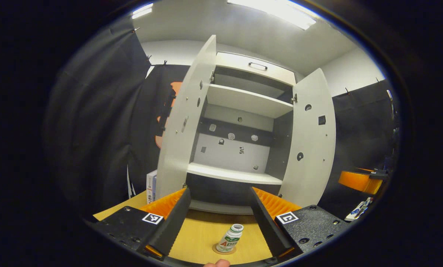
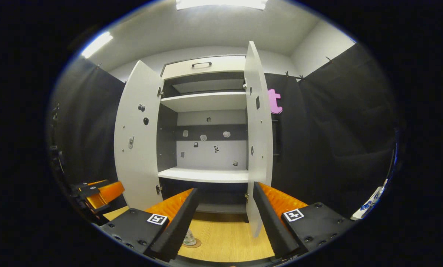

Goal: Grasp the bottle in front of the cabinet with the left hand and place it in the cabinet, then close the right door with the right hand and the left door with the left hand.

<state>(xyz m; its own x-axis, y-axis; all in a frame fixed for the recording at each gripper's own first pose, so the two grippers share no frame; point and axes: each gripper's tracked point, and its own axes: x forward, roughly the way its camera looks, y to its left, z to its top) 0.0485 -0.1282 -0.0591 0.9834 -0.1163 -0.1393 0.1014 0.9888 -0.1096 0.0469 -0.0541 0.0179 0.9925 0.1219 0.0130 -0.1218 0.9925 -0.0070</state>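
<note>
Bottle (image 1: 230,238) upright between spread left gripper (image 1: 218,222) fingers | apparently untouched

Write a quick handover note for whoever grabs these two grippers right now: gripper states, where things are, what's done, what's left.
Left gripper: open, empty, lined up on the bottle.
Right gripper: open, empty, facing the cabinet.
Bottle stands upright on the table in front of the cabinet. Left door and right door both open.
Done: nothing.
Left: grasp bottle, place it inside, close right door, then left.
</note>
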